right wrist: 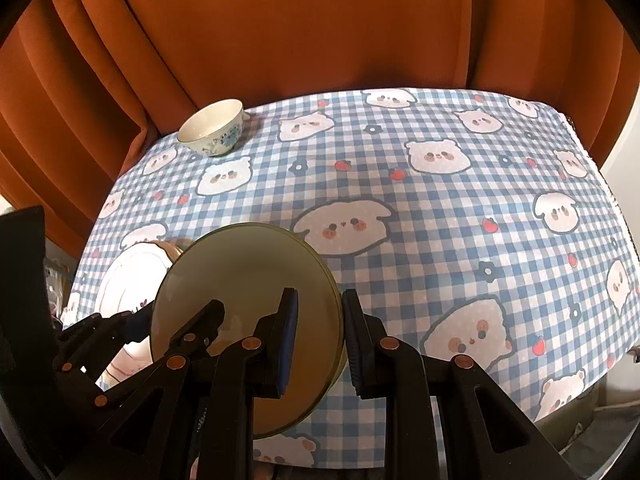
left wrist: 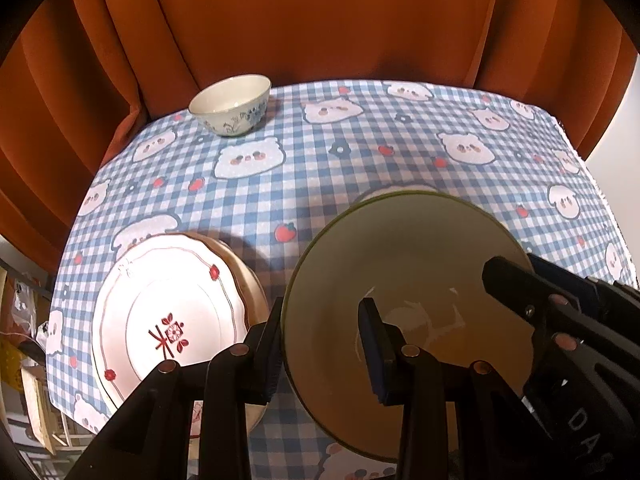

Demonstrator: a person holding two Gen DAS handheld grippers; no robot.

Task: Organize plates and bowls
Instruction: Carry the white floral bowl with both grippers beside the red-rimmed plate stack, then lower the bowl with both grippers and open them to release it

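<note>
Both grippers hold a large cream bowl with a green rim (left wrist: 408,264) just above the table. My left gripper (left wrist: 320,348) is shut on its left rim, one finger inside and one outside. Across the bowl, my right gripper (right wrist: 320,336) is shut on the right rim of the bowl (right wrist: 248,272). Each wrist view shows the other tool: the right gripper (left wrist: 520,270) and the left gripper (right wrist: 172,316). Left of the bowl lies a white plate with red marks (left wrist: 168,308) stacked on a beige plate (left wrist: 248,280). A small bowl with blue flowers (left wrist: 230,104) stands at the far left.
A blue checked cloth with bear faces (right wrist: 440,220) covers the table. Orange curtains (left wrist: 320,20) hang close behind its far edge. The plate stack (right wrist: 128,276) sits near the left edge, and the small bowl (right wrist: 212,128) near the far left corner. Clutter shows below the left edge.
</note>
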